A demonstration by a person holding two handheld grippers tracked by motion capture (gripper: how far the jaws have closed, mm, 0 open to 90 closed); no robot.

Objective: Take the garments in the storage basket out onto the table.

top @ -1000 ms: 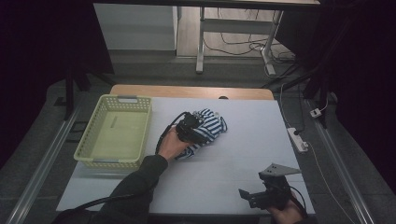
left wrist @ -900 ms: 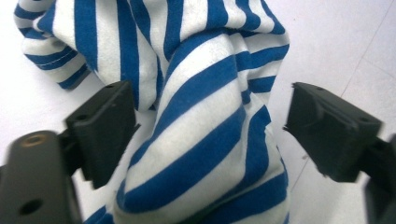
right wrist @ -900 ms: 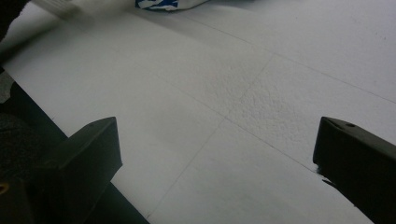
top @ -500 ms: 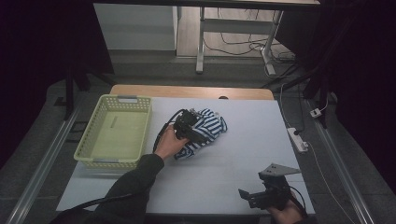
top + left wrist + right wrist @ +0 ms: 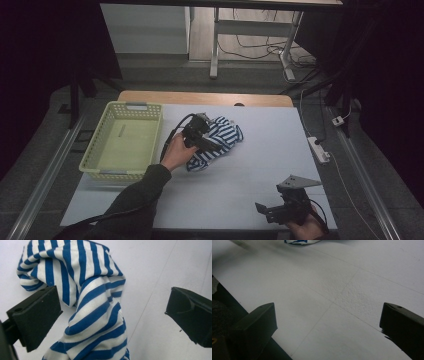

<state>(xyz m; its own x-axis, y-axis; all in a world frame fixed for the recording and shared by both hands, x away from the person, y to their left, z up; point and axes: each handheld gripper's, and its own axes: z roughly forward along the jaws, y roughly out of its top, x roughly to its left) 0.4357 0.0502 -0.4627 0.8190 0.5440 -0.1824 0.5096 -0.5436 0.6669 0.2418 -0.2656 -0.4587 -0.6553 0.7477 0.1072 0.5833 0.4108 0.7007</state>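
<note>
A crumpled blue-and-white striped cloth (image 5: pixel 220 138) lies near the middle of the white table (image 5: pixel 260 165). My left gripper (image 5: pixel 200 131) hovers right over its left part, jaws wide open. In the left gripper view the striped cloth (image 5: pixel 92 312) runs up between the two black jaws, and the left gripper (image 5: pixel 112 315) does not squeeze it. Near the table's front right edge my right gripper (image 5: pixel 272 210) is open above bare table. A scrap of the cloth (image 5: pixel 298 241) shows at the top of the right gripper view, far from the right gripper (image 5: pixel 327 330).
An empty pale green plastic basket (image 5: pixel 122 142) stands at the table's left side, next to the left hand. A white power strip (image 5: pixel 318 149) lies on the floor off the right edge. Desk legs and cables are beyond the far edge.
The left hand and gripper have shifted slightly over the cloth's left part. The right gripper has stayed put.
</note>
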